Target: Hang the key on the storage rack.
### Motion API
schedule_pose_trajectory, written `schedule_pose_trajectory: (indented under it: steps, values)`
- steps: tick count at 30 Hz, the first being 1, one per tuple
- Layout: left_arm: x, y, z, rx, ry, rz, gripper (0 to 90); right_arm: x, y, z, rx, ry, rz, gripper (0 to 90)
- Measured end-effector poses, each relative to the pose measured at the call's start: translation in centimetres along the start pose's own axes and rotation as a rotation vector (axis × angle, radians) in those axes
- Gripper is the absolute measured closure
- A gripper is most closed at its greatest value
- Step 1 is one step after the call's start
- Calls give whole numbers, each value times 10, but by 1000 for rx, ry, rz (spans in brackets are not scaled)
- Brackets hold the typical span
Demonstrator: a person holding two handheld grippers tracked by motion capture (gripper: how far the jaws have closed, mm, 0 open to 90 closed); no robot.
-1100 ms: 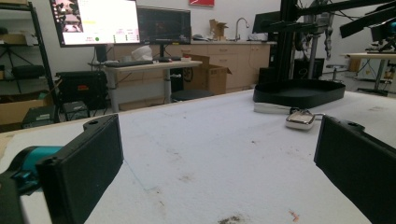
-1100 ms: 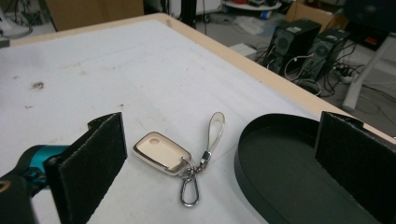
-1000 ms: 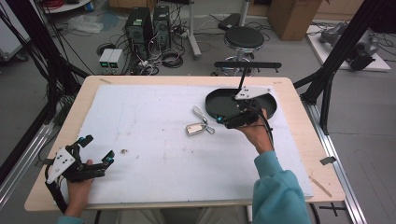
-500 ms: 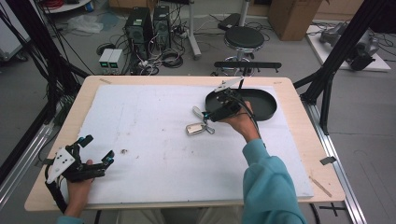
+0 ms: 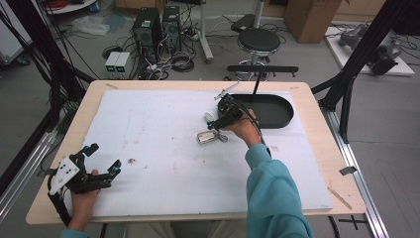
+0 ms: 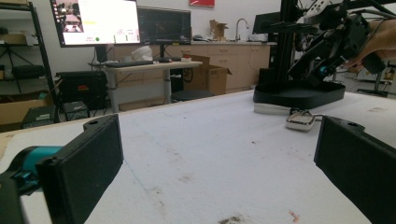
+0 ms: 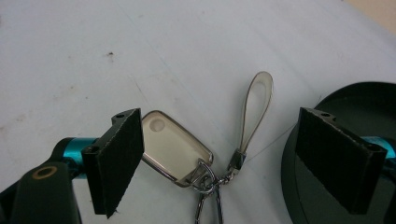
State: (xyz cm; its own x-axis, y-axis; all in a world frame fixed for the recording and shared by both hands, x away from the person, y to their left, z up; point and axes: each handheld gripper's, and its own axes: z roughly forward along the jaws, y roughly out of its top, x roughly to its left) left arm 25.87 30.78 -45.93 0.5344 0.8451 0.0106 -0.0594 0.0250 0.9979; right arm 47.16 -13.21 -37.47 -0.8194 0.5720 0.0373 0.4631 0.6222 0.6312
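Key fob [image 7: 175,150] w/ loop strap lies on desk [image 5: 148,129] beside black tray [image 5: 277,110]; right tool [image 7: 233,158] came over from tray, jaws apart but closing, straddling fob, no contact yet; left tool [image 5: 101,159] apart, idle

I'm seeing the key fob [image 7: 173,148] looking glossy, metal-rimmed; its ring [image 7: 205,179] shining chrome; strap loop [image 7: 256,108] smooth; tray [image 5: 277,110] matt black plastic; table [image 5: 317,124] edging in wood.

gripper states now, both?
Left gripper: open, empty, resting on the table.
Right gripper: open, jaws just been closing, over the key fob.
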Motion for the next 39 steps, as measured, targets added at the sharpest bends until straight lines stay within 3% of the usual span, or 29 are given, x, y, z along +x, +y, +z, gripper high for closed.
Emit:
schedule_pose_trajectory:
  steps: [5,7,10,16,24,33,39]
  values:
    - [0,0,0,0,0,0,17,-3,-1,5,30,-16,59,242]
    - [0,0,0,-1,0,-1,17,-5,-1,6,33,-18,52,262]
    - [0,0,0,0,0,0,17,-6,-3,10,59,-19,86,334]
    - [0,0,0,0,0,0,17,-7,-4,16,83,-20,127,383]
    - [0,0,0,0,0,-1,17,-7,-4,26,126,-29,132,449]
    - [0,0,0,0,0,-2,17,-9,-2,31,144,-33,192,578]
    - [0,0,0,0,0,-2,17,-8,0,37,165,-53,185,600]
